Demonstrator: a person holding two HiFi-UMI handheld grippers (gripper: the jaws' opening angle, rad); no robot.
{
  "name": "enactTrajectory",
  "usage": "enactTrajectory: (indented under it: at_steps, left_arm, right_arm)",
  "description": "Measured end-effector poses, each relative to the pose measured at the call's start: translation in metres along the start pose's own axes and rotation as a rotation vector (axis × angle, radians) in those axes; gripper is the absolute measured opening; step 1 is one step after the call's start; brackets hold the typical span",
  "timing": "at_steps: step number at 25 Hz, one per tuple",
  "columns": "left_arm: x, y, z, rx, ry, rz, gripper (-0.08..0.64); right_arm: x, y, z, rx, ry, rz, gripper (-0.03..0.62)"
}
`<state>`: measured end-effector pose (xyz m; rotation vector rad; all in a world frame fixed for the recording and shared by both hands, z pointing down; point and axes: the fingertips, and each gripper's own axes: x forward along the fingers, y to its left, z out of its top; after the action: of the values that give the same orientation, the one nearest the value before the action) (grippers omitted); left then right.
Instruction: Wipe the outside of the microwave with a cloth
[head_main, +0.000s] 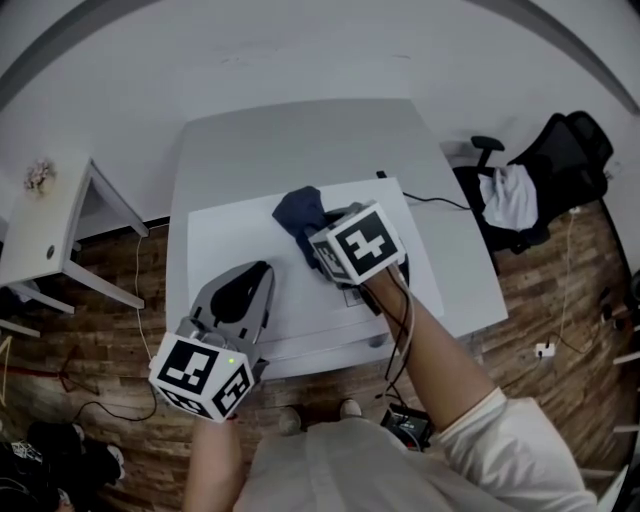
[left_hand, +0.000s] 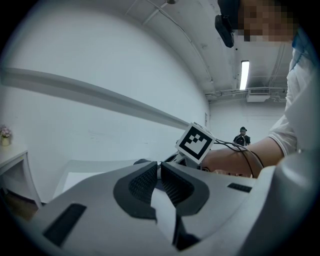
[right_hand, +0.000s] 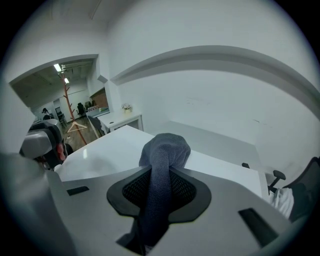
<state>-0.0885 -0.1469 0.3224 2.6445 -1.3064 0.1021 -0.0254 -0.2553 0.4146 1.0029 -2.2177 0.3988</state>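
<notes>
From above, the white microwave (head_main: 230, 240) stands on a grey table (head_main: 300, 130). A dark blue cloth (head_main: 300, 212) rests bunched on its top towards the back. My right gripper (head_main: 322, 232) is shut on that cloth. In the right gripper view the cloth (right_hand: 164, 150) runs between the jaws of the right gripper (right_hand: 162, 172) and bulges out over the microwave top (right_hand: 110, 150). My left gripper (head_main: 265, 268) hovers over the front left of the top, shut and holding nothing. In its own view the left gripper (left_hand: 159, 167) has both pads together, and the right gripper's marker cube (left_hand: 195, 141) shows just beyond.
A small white side table (head_main: 45, 235) stands at the left. A black office chair (head_main: 540, 180) with a white garment on it is at the right. Cables and a power strip (head_main: 545, 350) lie on the wooden floor. A person (left_hand: 242, 136) stands far off.
</notes>
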Motion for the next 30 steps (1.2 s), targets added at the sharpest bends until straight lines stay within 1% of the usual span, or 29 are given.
enactTrajectory:
  at_steps: [18, 25, 30]
  left_arm:
    - [0.045, -0.079, -0.003, 0.039, 0.028, -0.092, 0.012]
    - [0.054, -0.100, -0.006, 0.044, 0.028, -0.102, 0.012]
    - [0.058, -0.109, -0.005, 0.043, 0.022, -0.108, 0.012]
  right_arm:
    - [-0.059, -0.081, -0.053, 0.058, 0.002, -0.095, 0.095]
    - [-0.076, -0.109, -0.071, 0.075, 0.008, -0.137, 0.095]
    - [-0.091, -0.132, -0.083, 0.089, 0.027, -0.195, 0.095]
